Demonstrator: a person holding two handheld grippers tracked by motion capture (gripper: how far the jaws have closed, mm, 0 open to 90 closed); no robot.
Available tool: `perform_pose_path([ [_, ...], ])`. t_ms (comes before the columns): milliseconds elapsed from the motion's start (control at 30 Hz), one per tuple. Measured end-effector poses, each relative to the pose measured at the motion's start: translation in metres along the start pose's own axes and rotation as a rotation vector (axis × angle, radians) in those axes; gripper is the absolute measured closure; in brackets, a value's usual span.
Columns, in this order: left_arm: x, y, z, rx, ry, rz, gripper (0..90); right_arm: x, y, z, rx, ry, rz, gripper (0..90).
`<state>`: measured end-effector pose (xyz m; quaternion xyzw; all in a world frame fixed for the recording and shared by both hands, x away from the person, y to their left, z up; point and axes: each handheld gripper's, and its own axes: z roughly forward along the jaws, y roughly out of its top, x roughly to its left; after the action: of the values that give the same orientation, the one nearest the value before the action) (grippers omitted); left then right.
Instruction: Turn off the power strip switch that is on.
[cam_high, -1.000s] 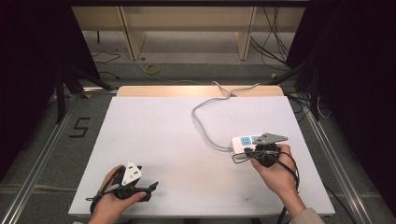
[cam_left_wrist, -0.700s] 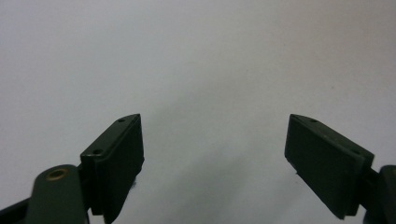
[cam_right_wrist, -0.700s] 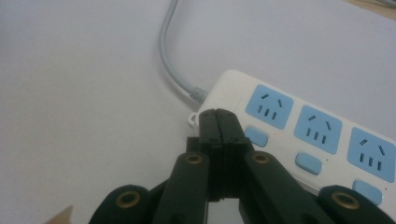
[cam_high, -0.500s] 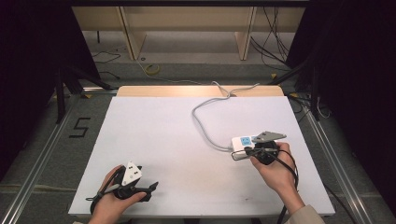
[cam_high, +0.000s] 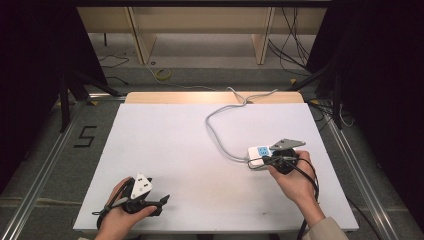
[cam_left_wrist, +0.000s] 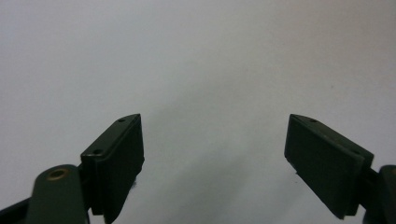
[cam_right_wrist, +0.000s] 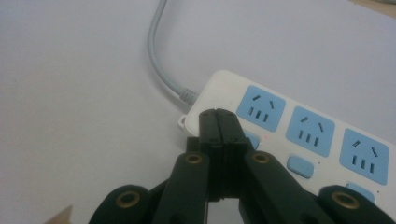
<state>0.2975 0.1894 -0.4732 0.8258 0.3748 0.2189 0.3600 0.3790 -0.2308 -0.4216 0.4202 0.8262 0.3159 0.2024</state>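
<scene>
A white power strip (cam_right_wrist: 299, 126) with blue sockets and blue switch buttons lies on the white table (cam_high: 170, 145), right of centre, also seen in the high view (cam_high: 257, 155). Its grey cable (cam_high: 220, 132) loops toward the far edge. My right gripper (cam_right_wrist: 218, 122) is shut, jaws pressed together with nothing between them, its tips over the strip's cable end beside the first blue button. In the high view the right gripper (cam_high: 272, 160) sits against the strip. My left gripper (cam_left_wrist: 212, 149) is open above bare table near the front left (cam_high: 159, 201).
A wooden strip (cam_high: 215, 97) borders the table's far edge, with shelving and loose cables on the floor beyond. Metal rails run along both sides of the table. A "5" mark (cam_high: 85, 136) is on the floor at left.
The right gripper has crept slightly onto the cable end of the power strip. The left hand and its gripper stay put.
</scene>
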Motion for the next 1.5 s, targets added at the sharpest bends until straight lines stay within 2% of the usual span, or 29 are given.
perform_pose_path([
  [1500, 0.0, 0.0, 0.0, 0.001, 0.002, 0.003, 19.8, -0.01, 0.013, 0.01, 0.041, -0.024, 0.013, 90.0],
])
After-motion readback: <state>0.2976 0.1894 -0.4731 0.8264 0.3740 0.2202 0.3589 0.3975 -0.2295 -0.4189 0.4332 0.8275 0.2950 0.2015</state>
